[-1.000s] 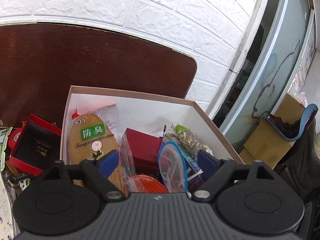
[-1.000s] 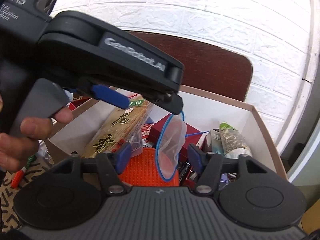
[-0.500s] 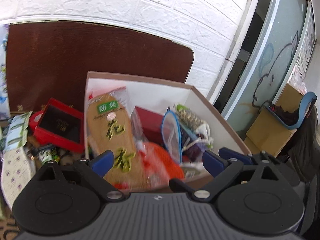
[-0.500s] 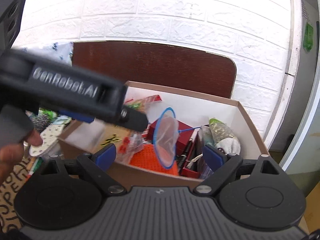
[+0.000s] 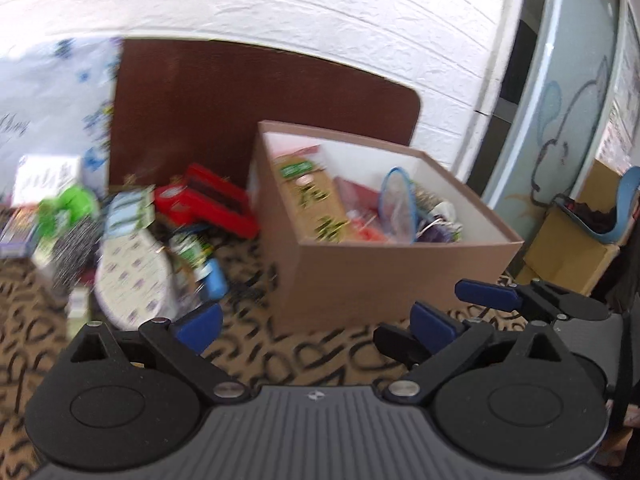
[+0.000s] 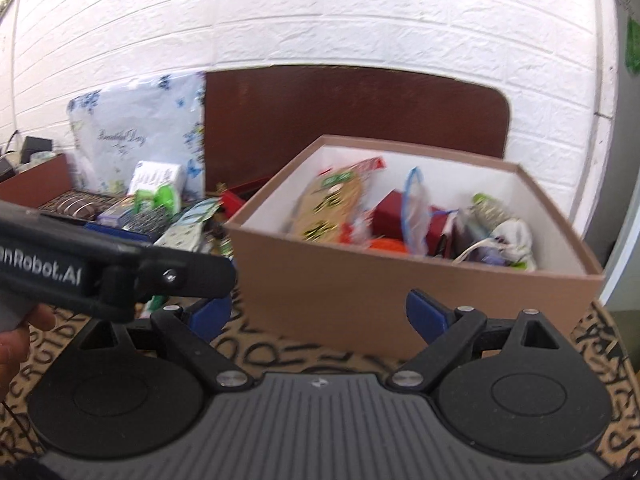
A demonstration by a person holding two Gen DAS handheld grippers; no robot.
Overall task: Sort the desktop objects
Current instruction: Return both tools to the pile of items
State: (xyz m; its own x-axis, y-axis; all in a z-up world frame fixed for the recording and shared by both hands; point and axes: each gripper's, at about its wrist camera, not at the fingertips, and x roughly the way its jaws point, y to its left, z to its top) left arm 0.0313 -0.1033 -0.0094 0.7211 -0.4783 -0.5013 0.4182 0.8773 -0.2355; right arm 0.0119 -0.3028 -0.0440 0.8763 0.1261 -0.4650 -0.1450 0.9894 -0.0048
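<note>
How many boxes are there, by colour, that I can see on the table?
Brown box: 1
Red box: 1
White box: 1
Total: 3

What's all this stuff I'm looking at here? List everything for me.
cardboard box: 1, brown, white inside, on the patterned tabletop
insole pack: 1, tan, leaning in the box
small net: 1, blue rim, in the box
red case: 1, open, left of the box
floral bag: 1, white-blue, against the wall
left gripper: 1, black, blue fingers, open, empty
right gripper: 1, same, open, empty
</note>
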